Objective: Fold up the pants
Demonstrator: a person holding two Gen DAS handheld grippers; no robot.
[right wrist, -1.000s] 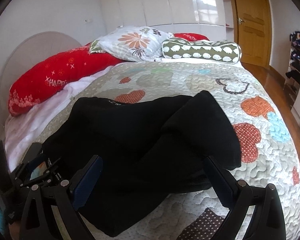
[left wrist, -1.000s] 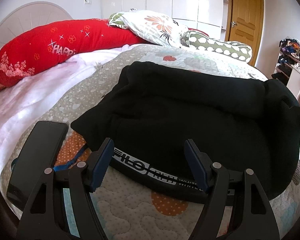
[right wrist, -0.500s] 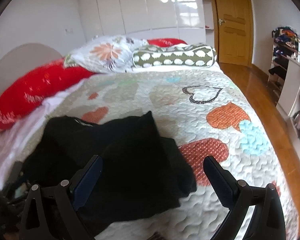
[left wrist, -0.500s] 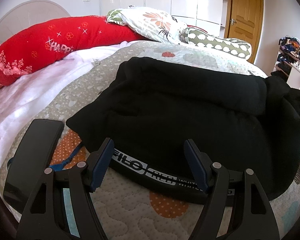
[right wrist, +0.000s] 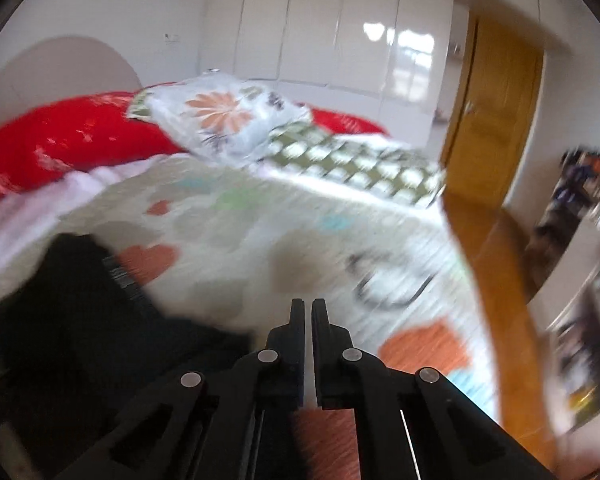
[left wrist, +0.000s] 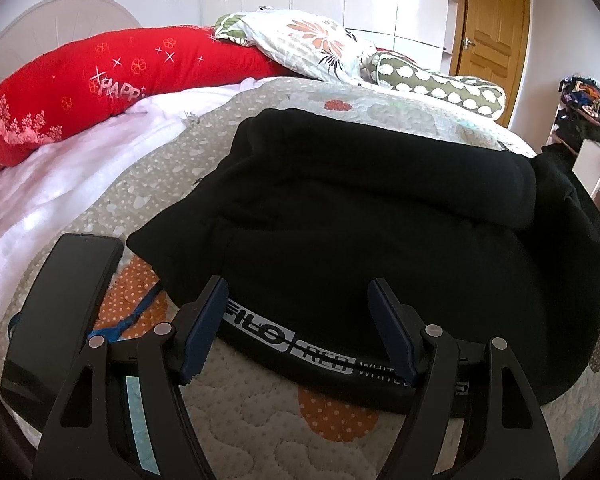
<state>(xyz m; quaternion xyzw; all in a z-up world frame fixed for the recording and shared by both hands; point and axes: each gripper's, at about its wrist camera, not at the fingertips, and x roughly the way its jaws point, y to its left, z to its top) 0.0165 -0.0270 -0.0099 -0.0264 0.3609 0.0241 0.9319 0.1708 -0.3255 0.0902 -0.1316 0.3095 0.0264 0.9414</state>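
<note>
We see folded black pants (left wrist: 380,232) on the quilt (left wrist: 236,396), our left gripper (left wrist: 300,320) spread wide at the waistband (left wrist: 324,360), our right gripper (right wrist: 307,312) closed, holding nothing.

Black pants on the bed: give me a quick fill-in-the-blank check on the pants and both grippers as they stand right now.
1. The left gripper is ____, its fingers straddling the printed waistband of the black pants.
2. The right gripper is ____ with nothing between its fingers.
3. A dark phone lies on the quilt to the ____ of the pants in the left wrist view.

Missing words: open; shut; left
</note>
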